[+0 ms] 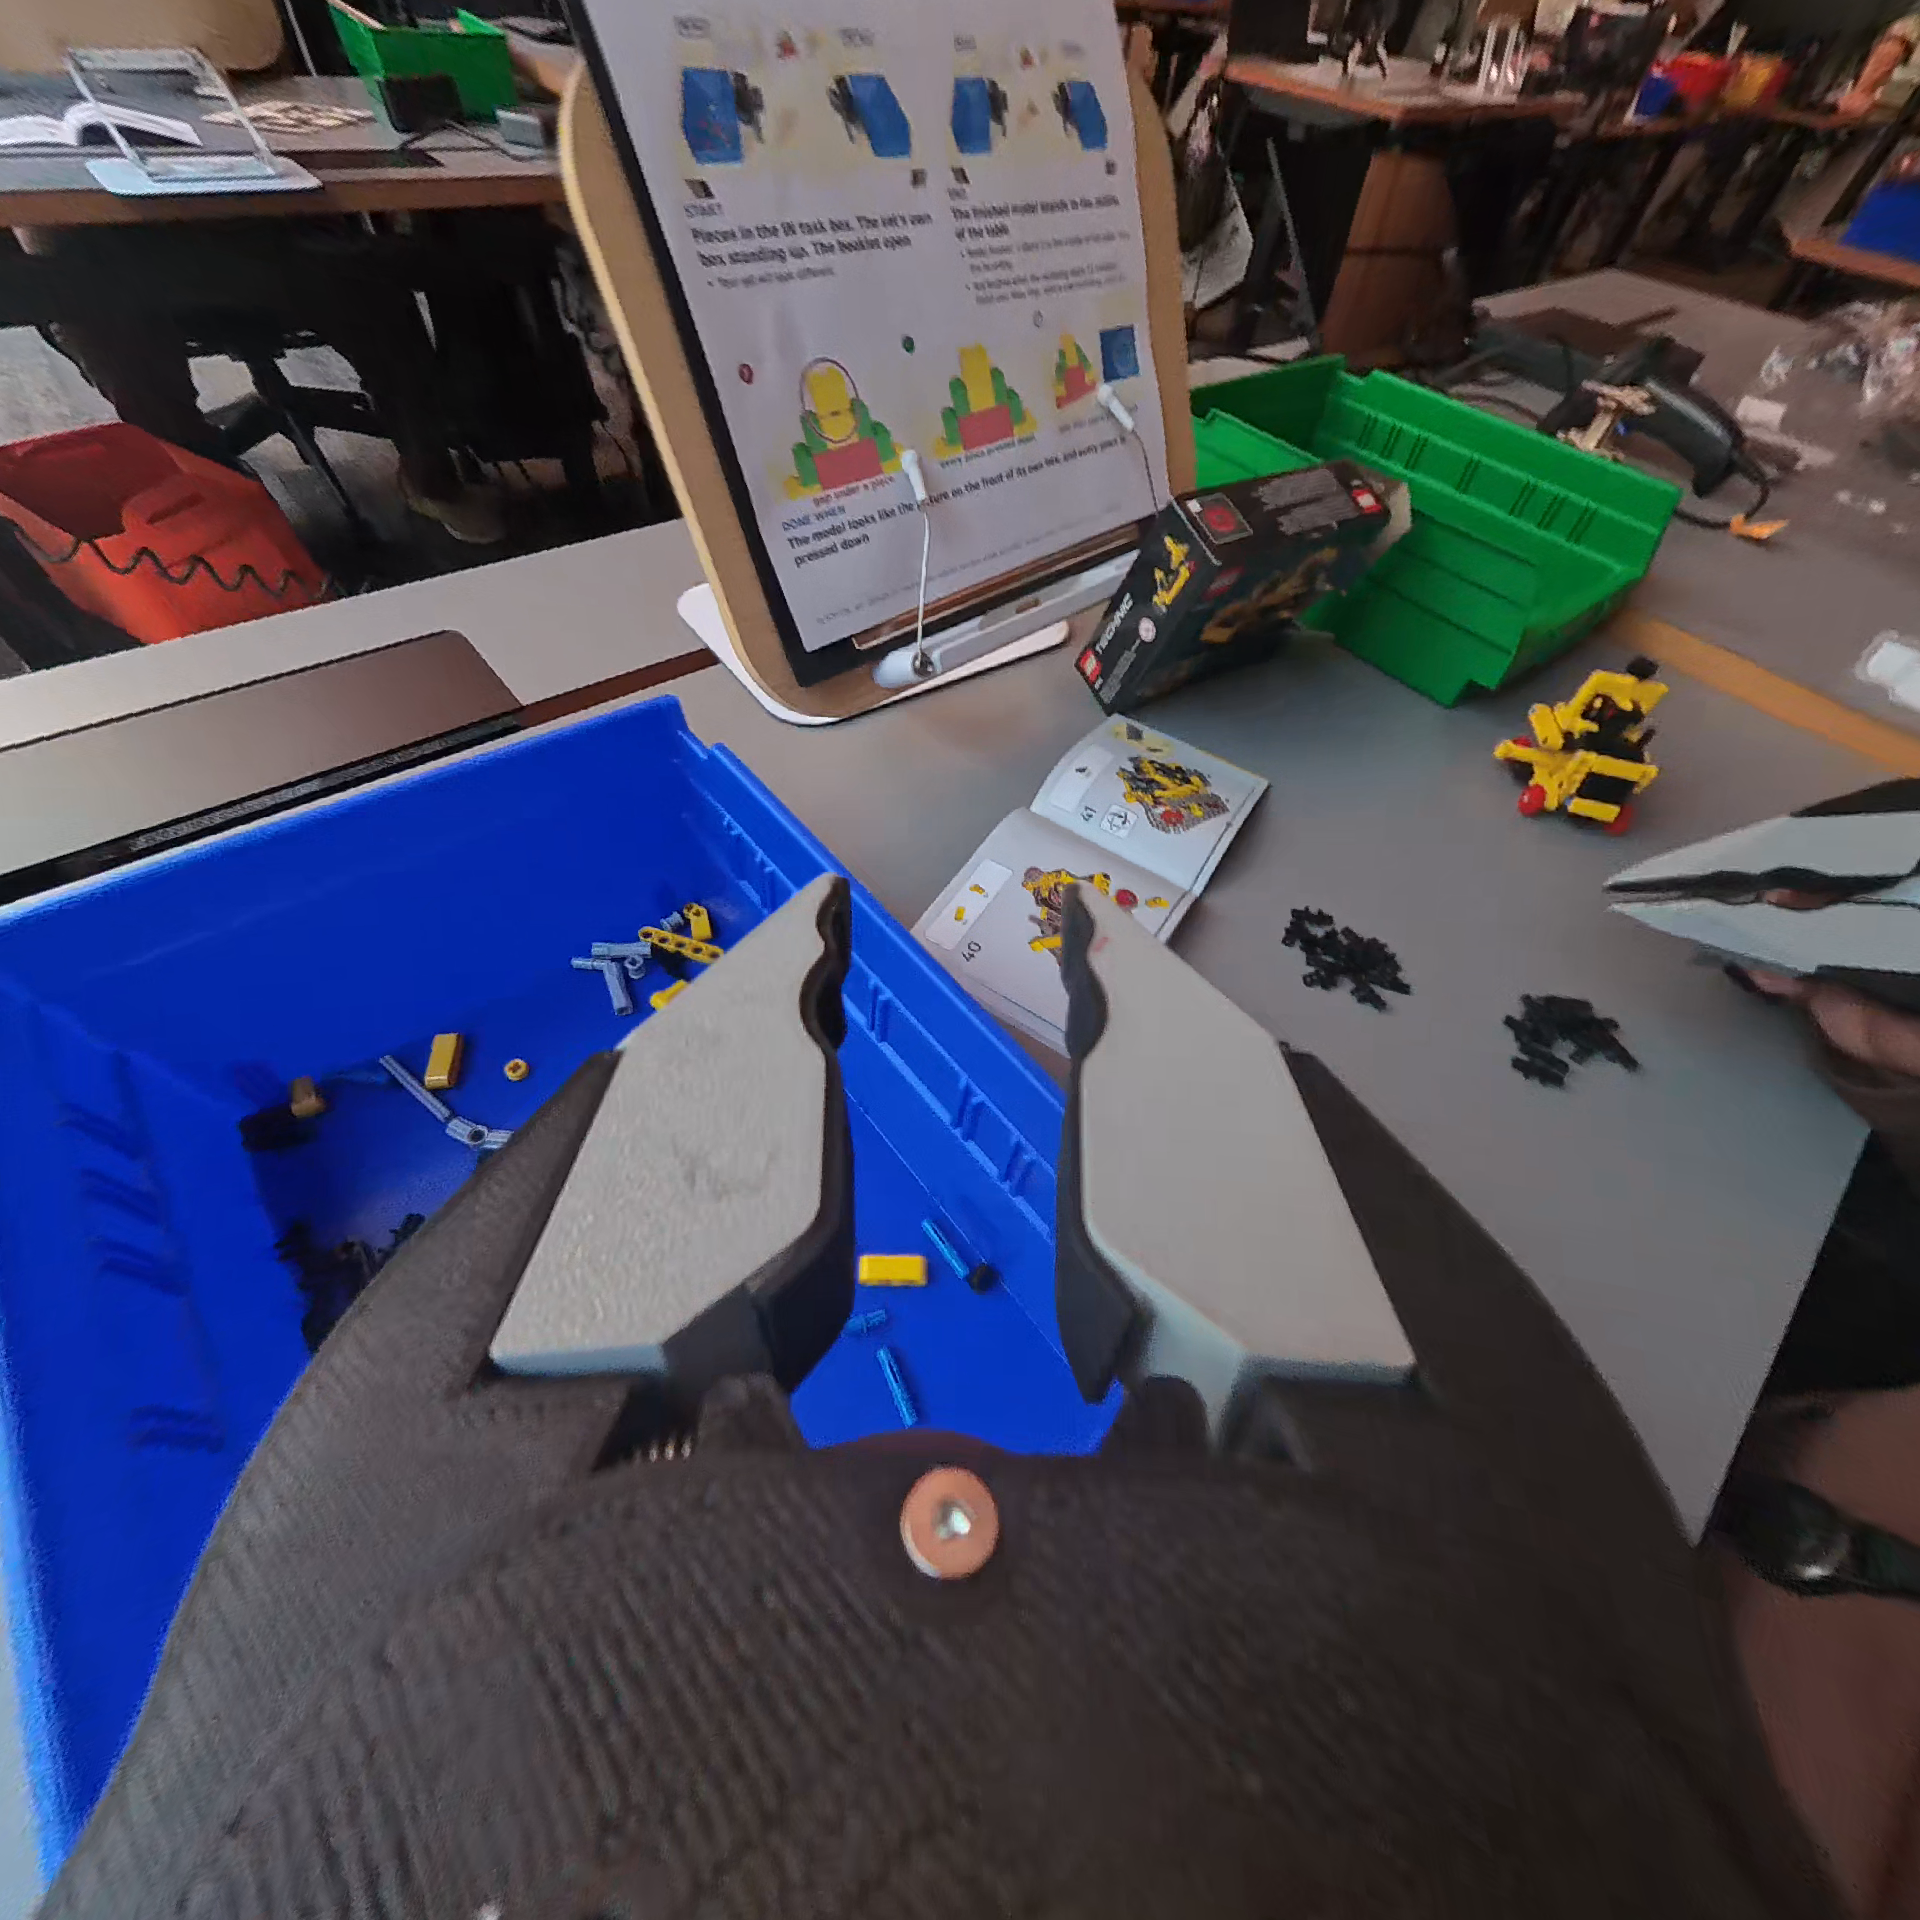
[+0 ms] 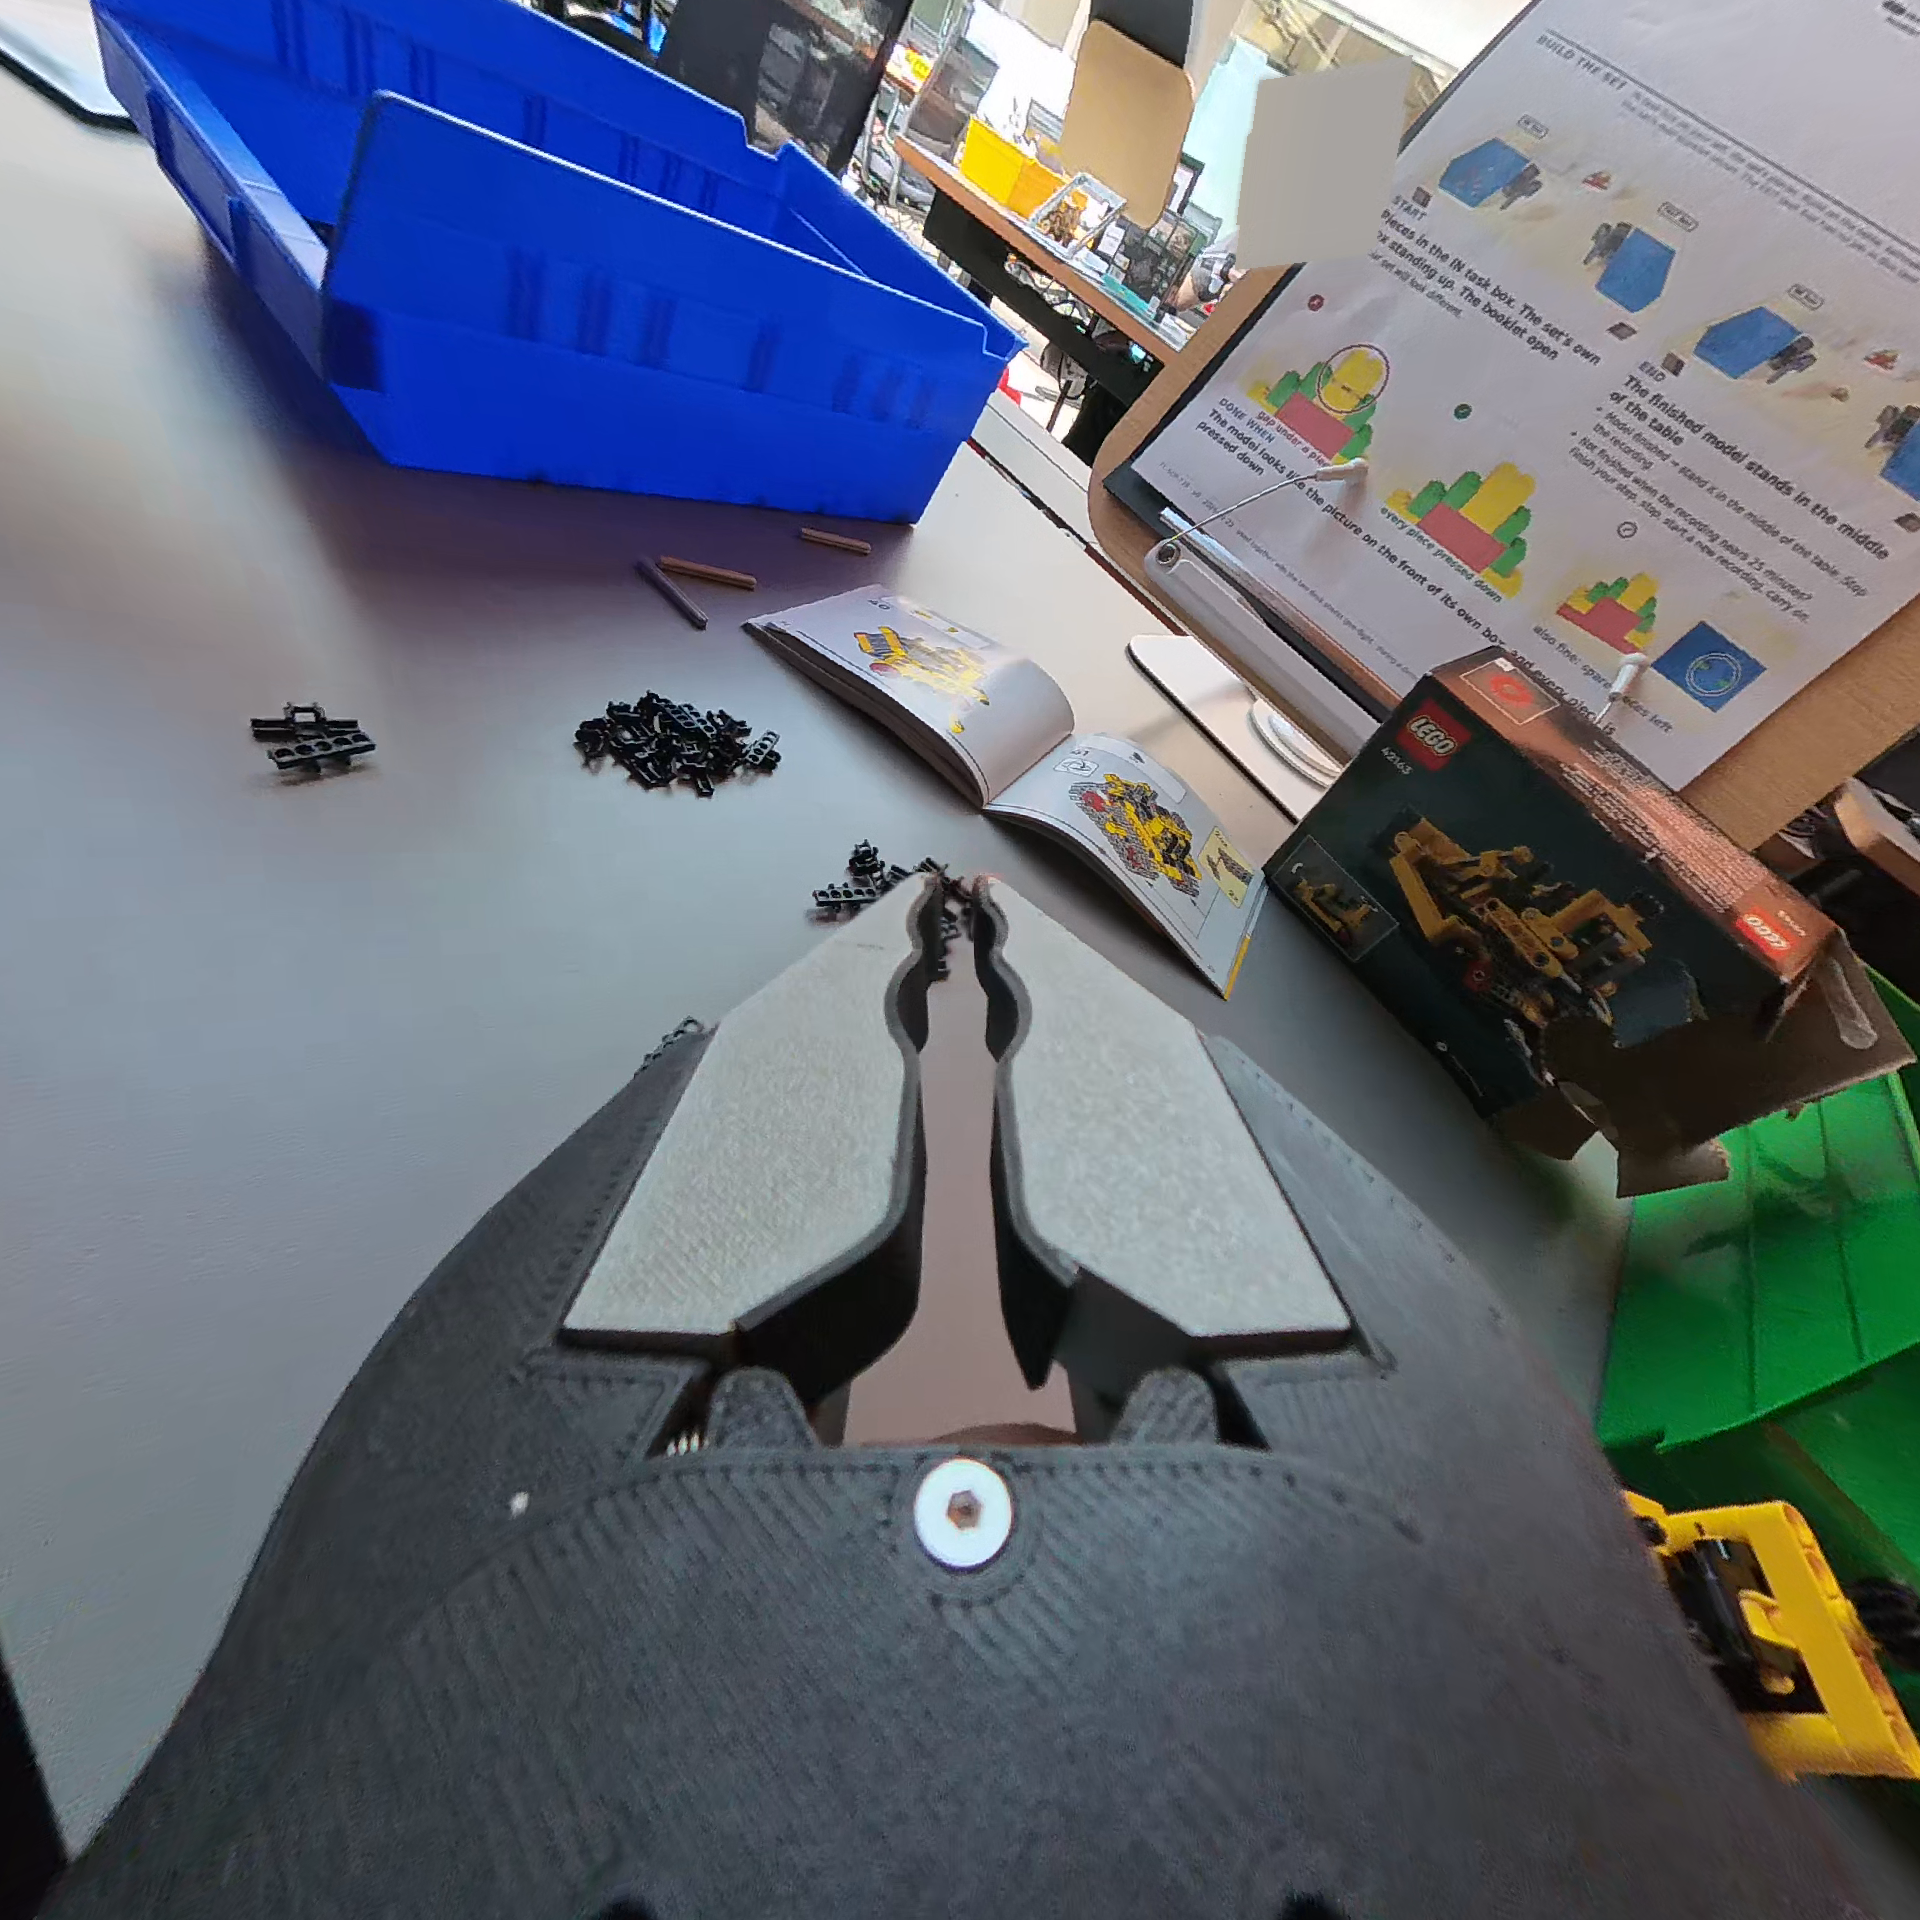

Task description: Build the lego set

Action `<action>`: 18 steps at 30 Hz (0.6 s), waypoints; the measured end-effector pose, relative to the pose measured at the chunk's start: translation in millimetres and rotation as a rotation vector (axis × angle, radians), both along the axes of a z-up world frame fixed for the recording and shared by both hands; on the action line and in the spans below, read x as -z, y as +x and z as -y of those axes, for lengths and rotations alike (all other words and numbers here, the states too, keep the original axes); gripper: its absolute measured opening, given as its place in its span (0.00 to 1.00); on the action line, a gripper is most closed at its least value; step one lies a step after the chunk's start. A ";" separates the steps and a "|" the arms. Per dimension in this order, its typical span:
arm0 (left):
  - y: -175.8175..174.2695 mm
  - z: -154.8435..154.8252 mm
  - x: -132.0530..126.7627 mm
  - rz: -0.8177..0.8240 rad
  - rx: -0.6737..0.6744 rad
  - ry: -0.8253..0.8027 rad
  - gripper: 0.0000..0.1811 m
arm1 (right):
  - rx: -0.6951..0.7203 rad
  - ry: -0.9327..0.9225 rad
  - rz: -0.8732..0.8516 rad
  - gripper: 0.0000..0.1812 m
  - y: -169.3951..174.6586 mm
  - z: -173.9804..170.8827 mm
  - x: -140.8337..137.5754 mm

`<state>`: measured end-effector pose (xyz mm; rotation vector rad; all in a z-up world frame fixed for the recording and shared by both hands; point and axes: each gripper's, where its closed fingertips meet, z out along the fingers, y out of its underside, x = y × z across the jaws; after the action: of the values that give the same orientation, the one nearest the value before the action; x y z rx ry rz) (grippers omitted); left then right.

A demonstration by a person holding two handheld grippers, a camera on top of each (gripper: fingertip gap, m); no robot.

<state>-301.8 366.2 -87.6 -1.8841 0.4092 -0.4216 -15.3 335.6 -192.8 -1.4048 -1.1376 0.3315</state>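
My left gripper is open and empty, hovering over the right wall of the blue bin, which holds several loose yellow, grey and blue pieces. My right gripper is shut on a small black piece at the edge of a little pile of black links; it also shows in the left wrist view. The part-built yellow and black model stands on the grey table, and it shows at the right edge of the right wrist view. The open booklet lies between the bin and the model.
More black link piles and thin axles lie on the table. The set's box leans on a green bin. An instruction board stands at the back. The blue bin is far left. The gap from one gripper's tips to the other's is roughly 30 cm.
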 end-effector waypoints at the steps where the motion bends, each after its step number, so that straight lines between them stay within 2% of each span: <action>1: -5.0 -1.8 -1.2 0.018 -0.015 0.008 0.21 | 0.003 -0.002 0.000 0.01 0.1 -0.9 0.1; 9: -49.1 1.4 -5.7 -0.012 -0.136 0.009 0.21 | 0.010 -0.004 0.001 0.01 0.7 -2.5 0.4; 12: -81.3 0.8 -2.3 -0.094 -0.257 -0.001 0.21 | 0.000 0.000 0.001 0.01 -1.0 -1.1 -0.1; 14: -96.0 -4.5 5.9 -0.157 -0.296 -0.045 0.22 | -0.003 -0.004 0.004 0.01 -1.7 -1.1 0.6; 18: -96.9 -33.6 38.9 -0.252 -0.224 -0.218 0.22 | -0.004 -0.010 0.014 0.02 -2.6 -1.4 2.8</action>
<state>-398.7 399.8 -126.5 -2.1778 0.3229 -0.0793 -17.9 337.1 -195.6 -1.4157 -1.1515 0.3314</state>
